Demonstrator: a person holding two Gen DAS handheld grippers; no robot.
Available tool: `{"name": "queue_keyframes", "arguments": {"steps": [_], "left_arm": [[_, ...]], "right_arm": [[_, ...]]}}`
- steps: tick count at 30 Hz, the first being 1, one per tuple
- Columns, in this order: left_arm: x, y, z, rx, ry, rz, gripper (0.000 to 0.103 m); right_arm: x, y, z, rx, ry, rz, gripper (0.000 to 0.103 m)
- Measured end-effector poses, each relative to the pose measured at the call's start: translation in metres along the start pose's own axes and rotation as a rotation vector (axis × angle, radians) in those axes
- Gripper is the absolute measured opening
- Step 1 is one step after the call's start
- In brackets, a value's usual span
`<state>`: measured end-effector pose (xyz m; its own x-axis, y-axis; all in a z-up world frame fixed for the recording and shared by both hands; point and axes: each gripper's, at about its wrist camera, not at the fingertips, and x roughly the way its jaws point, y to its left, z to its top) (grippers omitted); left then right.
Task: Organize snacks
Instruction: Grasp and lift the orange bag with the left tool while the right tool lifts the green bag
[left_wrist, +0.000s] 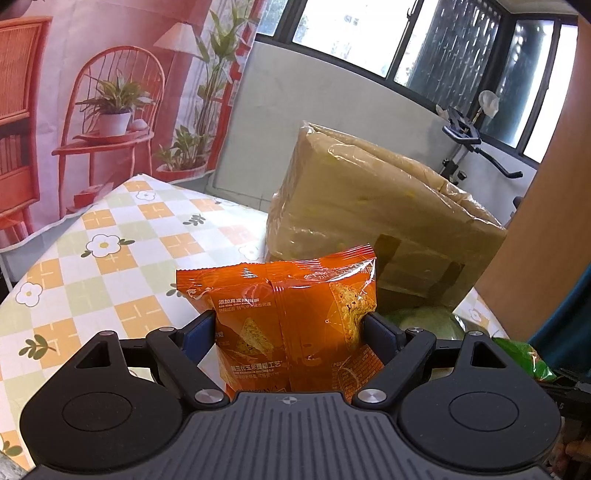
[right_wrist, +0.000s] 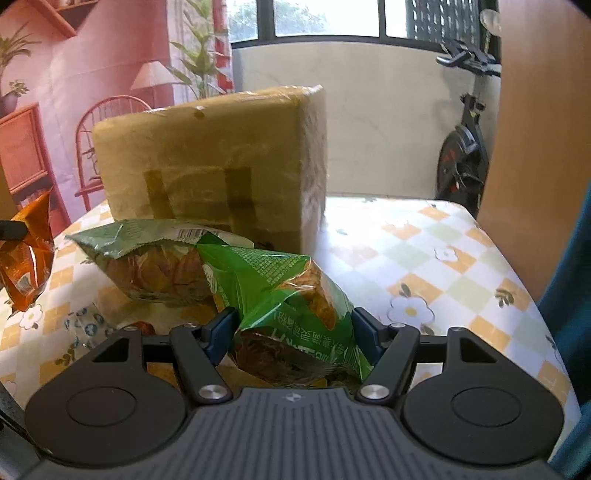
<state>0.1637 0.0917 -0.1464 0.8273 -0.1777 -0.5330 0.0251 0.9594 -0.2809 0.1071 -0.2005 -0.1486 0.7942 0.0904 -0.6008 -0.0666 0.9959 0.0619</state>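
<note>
Both tongs grip snacks, the left gripper (left_wrist: 290, 325) clenched on an orange chip bag (left_wrist: 291, 314) and the right gripper (right_wrist: 291, 330) on a green snack bag (right_wrist: 291, 314), above the checkered table (right_wrist: 443, 258), near a plastic-wrapped cardboard box (right_wrist: 221, 158) with another green bag (right_wrist: 155, 258) lying at its foot and bare tablecloth to each side.

Each tool (left_wrist: 291, 325) (right_wrist: 293, 328) is black, with ribbed grey housing, silver pivot screws and blue pads.
</note>
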Motion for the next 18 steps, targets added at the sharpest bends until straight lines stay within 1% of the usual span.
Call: {"name": "queue_keyframes", "arguments": {"steps": [5,11,14,18], "left_arm": [[-0.001,0.001,0.003,-0.001,-0.011,-0.002,0.087],[0.0,0.002,0.0,-0.005,-0.003,-0.001,0.087],[-0.001,0.001,0.006,0.002,-0.016,-0.006,0.087],[-0.008,-0.008,0.024,0.045,-0.075,-0.029,0.087]], "right_arm": [[0.0,-0.013,0.0,0.021,0.025,-0.047,0.069],[-0.003,-0.027,0.0,0.083,0.013,-0.086,0.069],[-0.009,-0.03,0.009,0.122,-0.029,-0.063,0.069],[-0.019,-0.025,0.035,0.118,-0.115,-0.029,0.069]]}}
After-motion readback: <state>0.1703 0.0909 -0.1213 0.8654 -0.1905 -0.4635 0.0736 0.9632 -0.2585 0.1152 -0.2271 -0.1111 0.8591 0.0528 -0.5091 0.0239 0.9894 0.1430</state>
